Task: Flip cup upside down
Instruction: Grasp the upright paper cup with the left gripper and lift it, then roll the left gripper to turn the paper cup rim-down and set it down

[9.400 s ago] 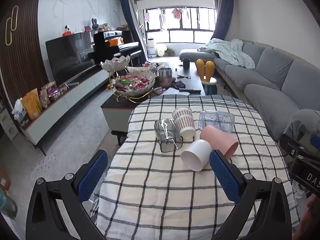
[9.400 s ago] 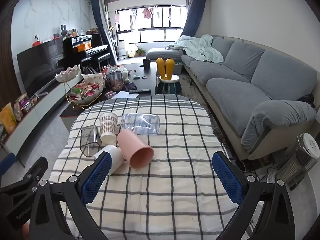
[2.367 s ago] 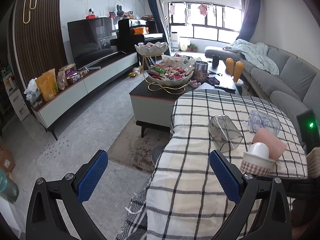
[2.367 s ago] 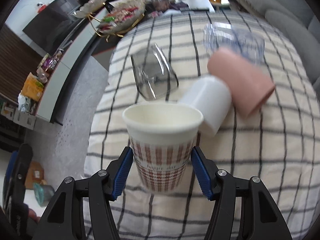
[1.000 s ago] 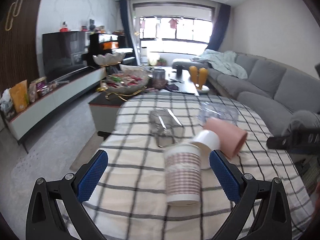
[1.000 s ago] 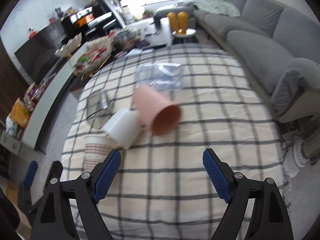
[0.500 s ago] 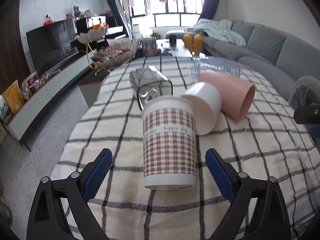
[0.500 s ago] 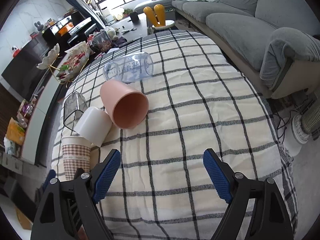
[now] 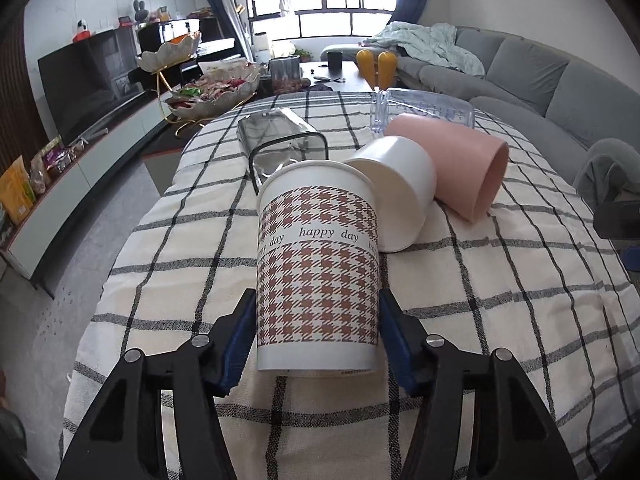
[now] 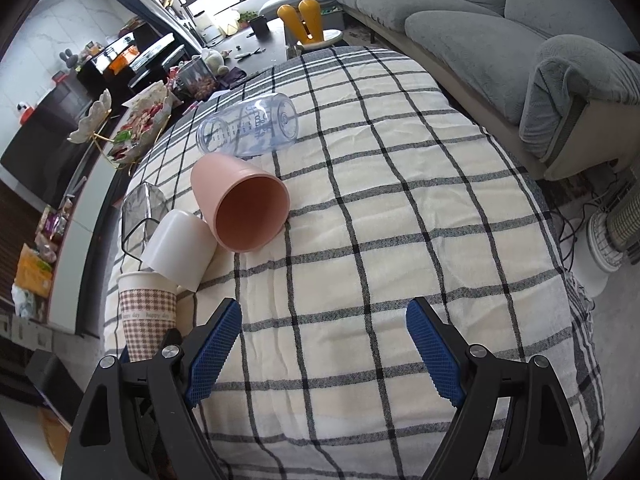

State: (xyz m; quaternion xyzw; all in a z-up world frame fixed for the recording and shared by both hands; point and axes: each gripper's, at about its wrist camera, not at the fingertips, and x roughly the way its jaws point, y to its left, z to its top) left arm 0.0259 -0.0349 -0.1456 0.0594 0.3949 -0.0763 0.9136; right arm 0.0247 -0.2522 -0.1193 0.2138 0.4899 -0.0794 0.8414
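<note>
A paper cup [image 9: 318, 268] with a brown houndstooth pattern and the words "happy day" stands upright on the checked tablecloth [image 9: 480, 300]. My left gripper [image 9: 318, 340] has closed its blue pads on the cup's lower sides. In the right wrist view the same cup [image 10: 147, 316] stands at the table's left edge with the left gripper at its base. My right gripper [image 10: 324, 348] is open and empty above bare cloth [image 10: 380, 240], to the right of the cup.
Behind the paper cup lie a white cup [image 9: 396, 192], a pink cup [image 9: 452, 164], a clear measuring bottle [image 9: 424, 110] and a clear smoky cup [image 9: 280, 140], all on their sides. A grey sofa [image 10: 500, 20] stands right; a heater [image 10: 616, 232] stands on the floor.
My left gripper has moved in and closed its pads around the paper cup's base. My right gripper has pulled back a little and stays open.
</note>
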